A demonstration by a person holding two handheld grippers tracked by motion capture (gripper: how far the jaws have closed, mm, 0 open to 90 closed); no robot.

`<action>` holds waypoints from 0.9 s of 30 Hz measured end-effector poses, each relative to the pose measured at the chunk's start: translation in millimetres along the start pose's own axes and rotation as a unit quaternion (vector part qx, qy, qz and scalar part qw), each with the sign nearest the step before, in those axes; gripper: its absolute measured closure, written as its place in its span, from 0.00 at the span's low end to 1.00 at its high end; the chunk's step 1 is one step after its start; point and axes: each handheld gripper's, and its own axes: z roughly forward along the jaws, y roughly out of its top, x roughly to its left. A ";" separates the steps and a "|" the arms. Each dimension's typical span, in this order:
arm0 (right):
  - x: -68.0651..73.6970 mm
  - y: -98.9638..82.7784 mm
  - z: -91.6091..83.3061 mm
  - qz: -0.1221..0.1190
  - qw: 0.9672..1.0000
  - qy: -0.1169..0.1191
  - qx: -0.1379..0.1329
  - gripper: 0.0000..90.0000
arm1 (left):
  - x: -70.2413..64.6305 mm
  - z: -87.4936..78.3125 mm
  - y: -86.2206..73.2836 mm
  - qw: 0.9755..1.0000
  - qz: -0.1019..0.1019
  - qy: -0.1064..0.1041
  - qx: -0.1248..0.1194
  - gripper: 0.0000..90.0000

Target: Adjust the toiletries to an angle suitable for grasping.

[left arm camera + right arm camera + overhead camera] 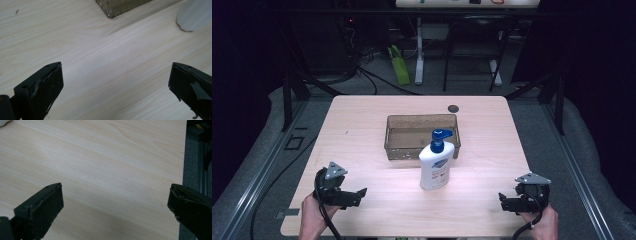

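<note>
Both grippers stood with jaws wide apart and nothing between them: the left gripper (pixel 354 195) at the near-left table (pixel 362 120) edge, the right gripper (pixel 507 201) at the near-right. The pump bottle (pixel 436 162) stood upright between them, long axis vertical, just before the brown tray (pixel 394 135), possibly touching it. The bottle appeared slightly nearer the right gripper, ahead and inward of both.

Wooden table (pixel 362 115): brown bin (pixel 394 150), lotion bottle (pixel 437 167).
</note>
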 end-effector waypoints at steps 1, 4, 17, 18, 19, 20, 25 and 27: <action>-1.1 0.7 -1.2 0.002 1.000 0.004 -0.001 0.00 | -1.1 0.9 0.7 1.000 0.002 -0.002 -0.002 0.00; -2.2 2.6 -1.6 0.002 1.000 0.009 0.000 0.00 | -5.3 3.1 3.4 1.000 0.010 -0.005 -0.001 0.00; 1.7 9.4 4.7 -0.014 0.999 0.021 0.020 0.00 | -23.8 11.0 12.7 0.998 0.032 -0.040 -0.021 0.00; 1.4 9.4 4.6 -0.015 0.999 0.021 0.022 0.00 | -25.0 12.0 13.6 0.998 0.032 -0.043 -0.022 0.00; 1.4 9.4 4.6 -0.015 0.999 0.021 0.022 0.00 | -25.0 12.0 13.6 0.998 0.032 -0.043 -0.022 0.00; 1.2 9.1 3.1 -0.012 0.999 0.024 0.024 0.01 | -26.8 13.3 15.4 0.998 0.036 -0.041 -0.023 0.00; 1.9 10.0 1.7 -0.019 0.999 0.025 0.027 0.01 | -28.7 11.8 20.3 0.997 0.031 -0.049 -0.041 0.00; 1.9 10.5 1.3 -0.020 0.999 0.024 0.026 0.01 | -30.5 11.5 22.7 0.997 0.027 -0.060 -0.047 0.00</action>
